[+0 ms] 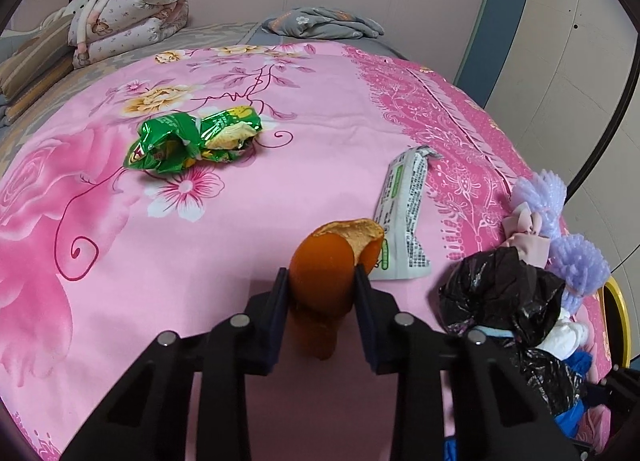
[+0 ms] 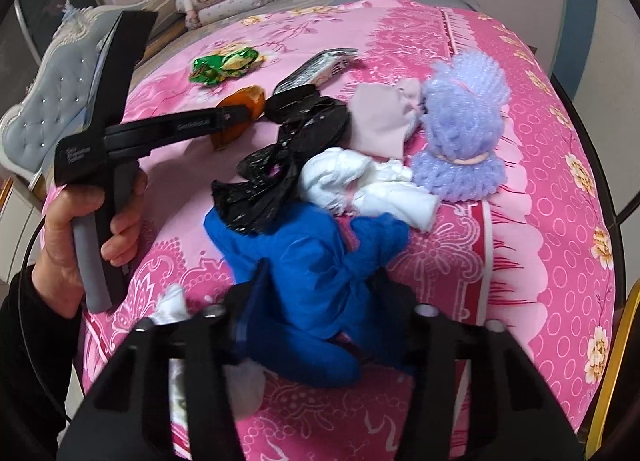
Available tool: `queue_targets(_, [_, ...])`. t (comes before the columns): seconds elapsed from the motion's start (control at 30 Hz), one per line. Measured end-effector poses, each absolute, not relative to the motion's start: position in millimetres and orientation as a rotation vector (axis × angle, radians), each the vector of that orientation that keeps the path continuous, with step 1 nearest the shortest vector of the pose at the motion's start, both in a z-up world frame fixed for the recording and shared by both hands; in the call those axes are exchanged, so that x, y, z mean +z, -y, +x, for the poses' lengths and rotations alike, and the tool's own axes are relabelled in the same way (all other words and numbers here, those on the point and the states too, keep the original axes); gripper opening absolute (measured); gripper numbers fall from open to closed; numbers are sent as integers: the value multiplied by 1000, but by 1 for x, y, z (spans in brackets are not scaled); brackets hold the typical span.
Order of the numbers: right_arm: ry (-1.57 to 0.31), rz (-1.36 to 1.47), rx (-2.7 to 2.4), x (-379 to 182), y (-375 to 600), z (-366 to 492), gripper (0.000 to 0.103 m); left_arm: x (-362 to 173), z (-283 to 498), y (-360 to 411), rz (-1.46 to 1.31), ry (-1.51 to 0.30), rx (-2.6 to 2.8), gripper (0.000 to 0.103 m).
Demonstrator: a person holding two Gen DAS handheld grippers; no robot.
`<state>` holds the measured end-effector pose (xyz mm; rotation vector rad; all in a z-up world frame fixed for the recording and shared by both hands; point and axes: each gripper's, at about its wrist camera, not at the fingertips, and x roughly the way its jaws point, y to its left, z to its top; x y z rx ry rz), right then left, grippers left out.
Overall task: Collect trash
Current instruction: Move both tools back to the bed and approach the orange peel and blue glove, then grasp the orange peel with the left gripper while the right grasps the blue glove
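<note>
Orange peel [image 1: 326, 277] is sitting clamped in the left hand-held gripper [image 1: 320, 281] at six o'clock on the bed [image 1: 248, 221], ready for lifting, while the right hand-held gripper [image 2: 316, 297] is squeezing a blue bag [image 2: 312, 261], likely for the trash

On the bedsheet [image 1: 240, 261] I see the crumpled wrapper [image 1: 194, 141] far left, the flat packet [image 1: 404, 217] right of the peel [image 1: 332, 257], bags [image 1: 504, 301] further right.
</note>
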<state>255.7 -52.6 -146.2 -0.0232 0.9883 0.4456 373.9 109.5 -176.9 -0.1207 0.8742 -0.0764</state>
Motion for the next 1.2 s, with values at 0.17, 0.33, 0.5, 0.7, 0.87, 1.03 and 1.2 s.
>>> queue_targets(0.17, [-988,-29,458,-147,50,253,23,-174,372,-109,-120,-871,-71,25])
queue_targets(0.33, [-990,-10,456,-143,56,248,18,-169,366,-113,-131,-865,-61,24])
queue_targets(0.5, [-988,12,439,-134,65,239,16,-156,351,-117,-132,-845,-50,24])
queue_targets(0.7, [-941,12,405,-109,72,216,15,-133,320,-123,-161,-797,-35,24])
queue_targets(0.87, [-908,38,385,-92,81,197,15,-114,292,-129,-188,-763,-24,24])
queue_targets(1.03, [-869,81,376,-75,95,181,15,-96,272,-127,-187,-736,-18,24])
queue_targets(1.2, [-818,112,368,-56,110,172,15,-83,264,-117,-173,-725,-16,24])
